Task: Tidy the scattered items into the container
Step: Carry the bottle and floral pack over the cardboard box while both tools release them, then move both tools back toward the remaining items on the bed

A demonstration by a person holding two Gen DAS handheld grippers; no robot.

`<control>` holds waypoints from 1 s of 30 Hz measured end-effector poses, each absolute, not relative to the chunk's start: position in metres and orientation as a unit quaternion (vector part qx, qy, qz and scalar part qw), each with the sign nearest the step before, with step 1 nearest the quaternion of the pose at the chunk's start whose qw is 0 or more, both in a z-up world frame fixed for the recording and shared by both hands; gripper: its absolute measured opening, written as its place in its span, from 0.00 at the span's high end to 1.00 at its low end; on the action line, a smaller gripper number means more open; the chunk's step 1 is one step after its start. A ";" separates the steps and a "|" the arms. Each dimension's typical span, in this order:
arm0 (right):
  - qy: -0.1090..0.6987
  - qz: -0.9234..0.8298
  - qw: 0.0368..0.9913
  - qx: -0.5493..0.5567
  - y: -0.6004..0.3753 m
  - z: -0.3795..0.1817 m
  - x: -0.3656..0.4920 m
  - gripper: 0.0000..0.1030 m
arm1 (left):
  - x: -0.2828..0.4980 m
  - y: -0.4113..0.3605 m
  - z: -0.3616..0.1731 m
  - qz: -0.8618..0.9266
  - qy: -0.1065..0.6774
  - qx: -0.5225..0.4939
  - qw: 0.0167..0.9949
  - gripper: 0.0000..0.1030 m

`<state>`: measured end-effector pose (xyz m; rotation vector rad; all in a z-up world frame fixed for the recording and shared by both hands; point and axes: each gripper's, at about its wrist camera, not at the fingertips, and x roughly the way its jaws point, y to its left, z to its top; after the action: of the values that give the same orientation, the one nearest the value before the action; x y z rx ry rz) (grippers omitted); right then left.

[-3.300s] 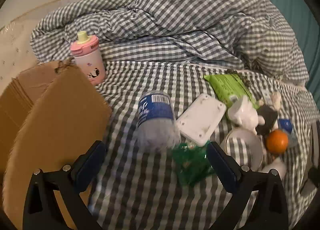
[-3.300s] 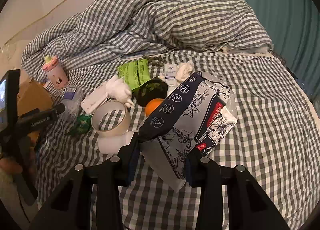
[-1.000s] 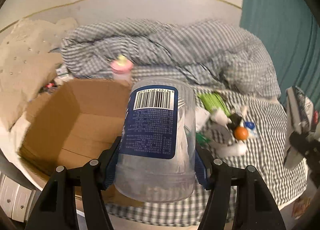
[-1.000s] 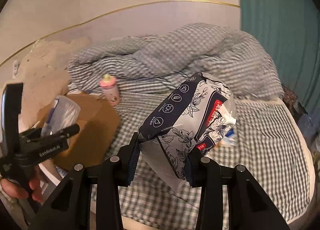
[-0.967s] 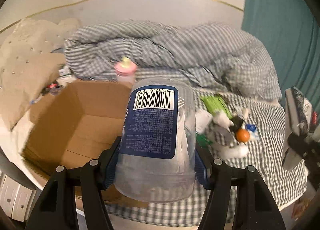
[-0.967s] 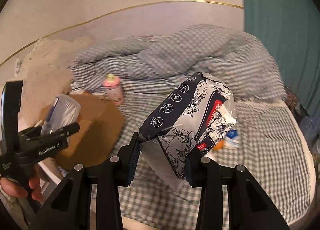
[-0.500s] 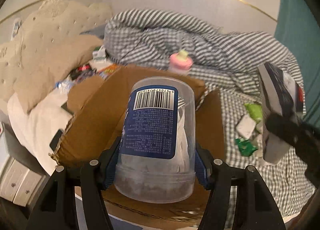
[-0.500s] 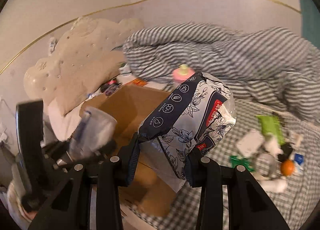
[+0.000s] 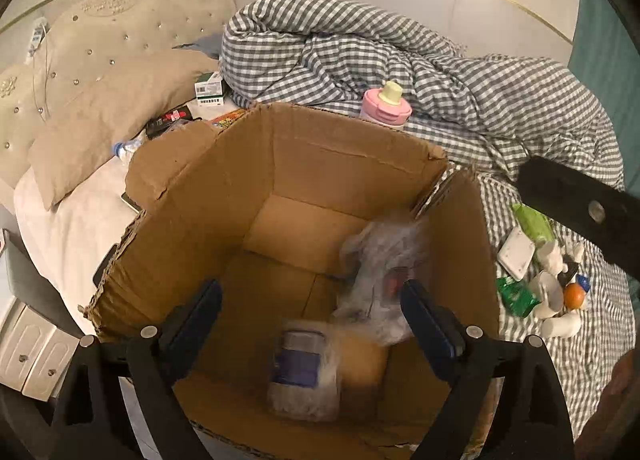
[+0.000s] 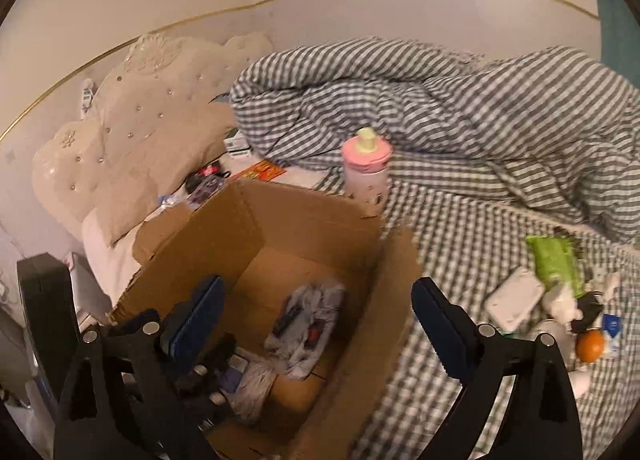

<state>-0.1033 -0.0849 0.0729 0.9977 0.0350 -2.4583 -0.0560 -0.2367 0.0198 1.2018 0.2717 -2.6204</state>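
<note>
An open cardboard box [image 9: 352,164] [image 10: 304,220] stands at the bed's edge. Inside it lie the clear bottle with a blue label [image 9: 304,372] [image 10: 248,376] and the floral packet [image 9: 380,272] [image 10: 308,324], both blurred. My left gripper [image 9: 312,324] is open and empty above the box. My right gripper [image 10: 316,320] is open and empty above the box's right wall. Scattered on the checked sheet are a green pack [image 10: 554,260], a white case [image 10: 514,298], an orange [image 10: 590,345] and a green wrapper [image 9: 516,294].
A pink bottle with a yellow cap [image 9: 386,108] [image 10: 366,168] stands behind the box. A rumpled checked duvet [image 9: 400,60] fills the back. Beige pillows [image 9: 100,100] and small clutter lie to the left. The right gripper's body [image 9: 580,208] crosses the left wrist view.
Both grippers have opened over the box. The bottle dropped from the left one and the floral packet from the right one; both now lie inside the box.
</note>
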 end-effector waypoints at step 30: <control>-0.083 -0.938 0.032 0.335 0.249 0.079 0.016 0.09 | -0.001 0.028 0.034 -0.921 -0.001 0.389 -0.009 0.03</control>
<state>0.0159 0.2487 0.0792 1.0307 -0.2547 -2.8887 -0.0006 0.0278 0.0336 1.2277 -0.0024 -2.9106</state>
